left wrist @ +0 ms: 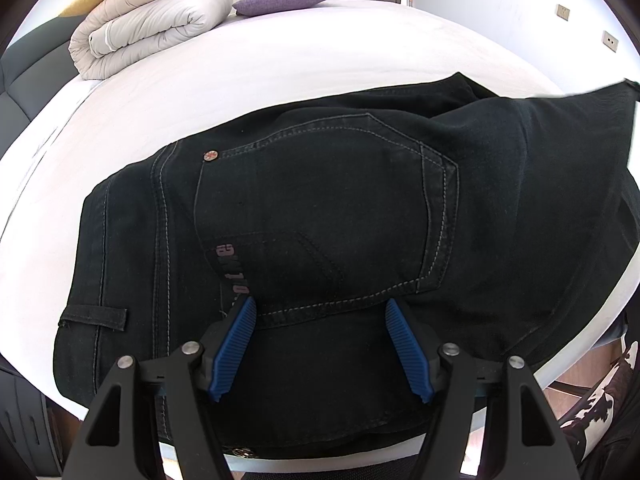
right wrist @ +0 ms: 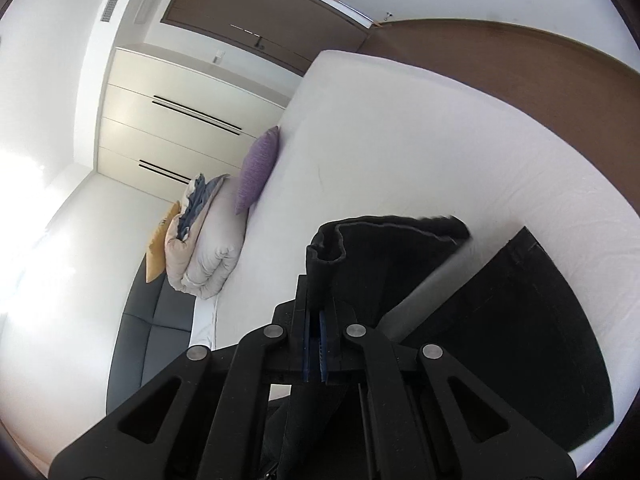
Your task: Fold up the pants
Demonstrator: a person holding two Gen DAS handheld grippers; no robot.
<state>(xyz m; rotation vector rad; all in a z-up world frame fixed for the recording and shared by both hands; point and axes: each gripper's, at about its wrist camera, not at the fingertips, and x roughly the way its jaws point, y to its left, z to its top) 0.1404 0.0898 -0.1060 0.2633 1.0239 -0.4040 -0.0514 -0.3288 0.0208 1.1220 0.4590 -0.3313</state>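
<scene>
My left gripper [left wrist: 322, 346] hovers with its ribbed blue fingers [left wrist: 236, 344] wide apart and empty over the seat of the black denim pants [left wrist: 320, 216], which lie on the white-sheeted bed [left wrist: 280, 52]. From that back pocket the legs run off to the right, where my right gripper [right wrist: 316, 344] has its jaws clamped tight on a raised leg end. The right hand is nearer, so I judge the fold turns on bringing that end back toward the waist.
</scene>
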